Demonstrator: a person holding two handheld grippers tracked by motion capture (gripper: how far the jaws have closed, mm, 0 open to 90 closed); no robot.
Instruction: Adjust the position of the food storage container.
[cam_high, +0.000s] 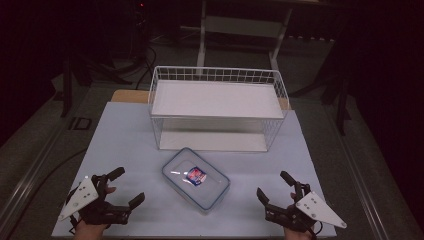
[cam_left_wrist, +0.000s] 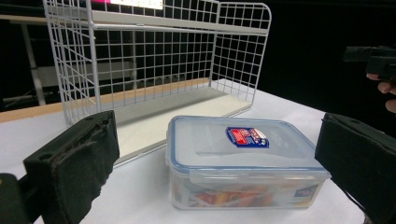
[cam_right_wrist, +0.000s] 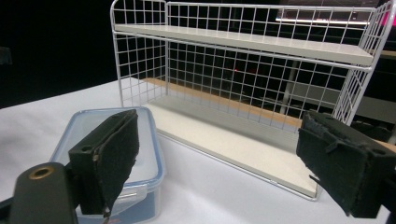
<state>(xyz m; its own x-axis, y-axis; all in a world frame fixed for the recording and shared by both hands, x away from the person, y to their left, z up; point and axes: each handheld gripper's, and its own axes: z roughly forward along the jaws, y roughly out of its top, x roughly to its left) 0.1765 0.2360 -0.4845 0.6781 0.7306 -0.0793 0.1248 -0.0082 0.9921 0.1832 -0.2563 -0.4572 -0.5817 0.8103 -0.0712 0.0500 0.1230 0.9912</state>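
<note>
A clear plastic box with a blue-rimmed lid (cam_high: 196, 184) lies on the pale table (cam_high: 130, 135), a red and blue label on its lid. Seen from the left gripper view, the box (cam_left_wrist: 243, 161) has colourful contents inside. Its corner (cam_right_wrist: 140, 154) pokes out behind a jaw in the right gripper view. My left gripper (cam_high: 126, 187) rests at the front left, open and empty, pointed toward the box. At the front right my right gripper (cam_high: 272, 186) stands open and empty too. Both sit a hand's width from the box.
A white wire rack with two shelves (cam_high: 217, 107) stands behind the box, its open side toward me. That rack (cam_left_wrist: 154, 70) (cam_right_wrist: 243, 79) rises just beyond the box in both gripper views. Dark floor and table legs surround the table.
</note>
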